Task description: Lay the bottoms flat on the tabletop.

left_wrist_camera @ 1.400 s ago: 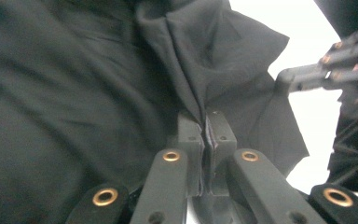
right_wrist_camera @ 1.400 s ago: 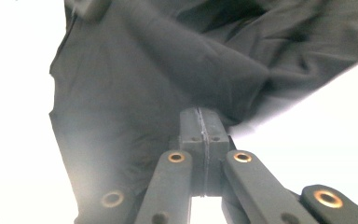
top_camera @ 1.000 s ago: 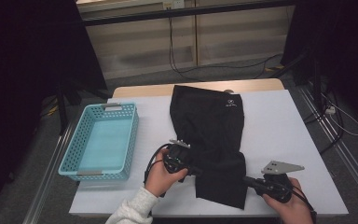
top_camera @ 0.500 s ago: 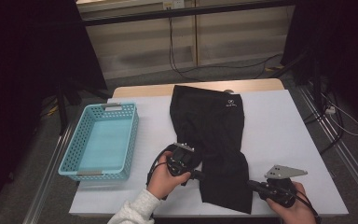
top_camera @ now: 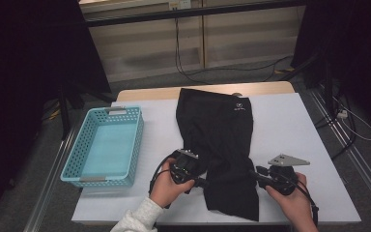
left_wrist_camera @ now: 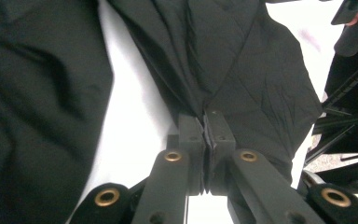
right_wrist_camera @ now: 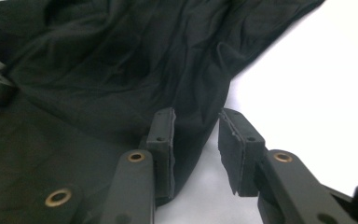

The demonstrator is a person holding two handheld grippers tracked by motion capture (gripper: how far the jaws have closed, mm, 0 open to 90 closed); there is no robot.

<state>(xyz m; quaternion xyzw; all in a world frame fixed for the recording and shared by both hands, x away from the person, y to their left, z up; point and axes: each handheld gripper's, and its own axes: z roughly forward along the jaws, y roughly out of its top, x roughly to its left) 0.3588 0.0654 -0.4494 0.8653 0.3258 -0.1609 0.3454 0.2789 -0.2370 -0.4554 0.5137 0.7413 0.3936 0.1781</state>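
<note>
A black garment with a small white logo lies lengthwise on the white table, its near end bunched between the two hands. My left gripper holds that end's left edge. In the left gripper view the left gripper is shut on a pinched fold of the black cloth. My right gripper sits at the right edge. Its jaws have just been opening: in the right gripper view the right gripper shows a gap, with the cloth's edge lying loose against the left pad.
A light blue plastic basket stands at the table's left side with nothing in it. Bare white tabletop lies to the right of the garment. Dark stands and cables surround the table on the floor.
The right hand slid toward the near right corner, then came back to the garment's right edge. The near end of the cloth shifted slightly with it. The left hand stayed put.
</note>
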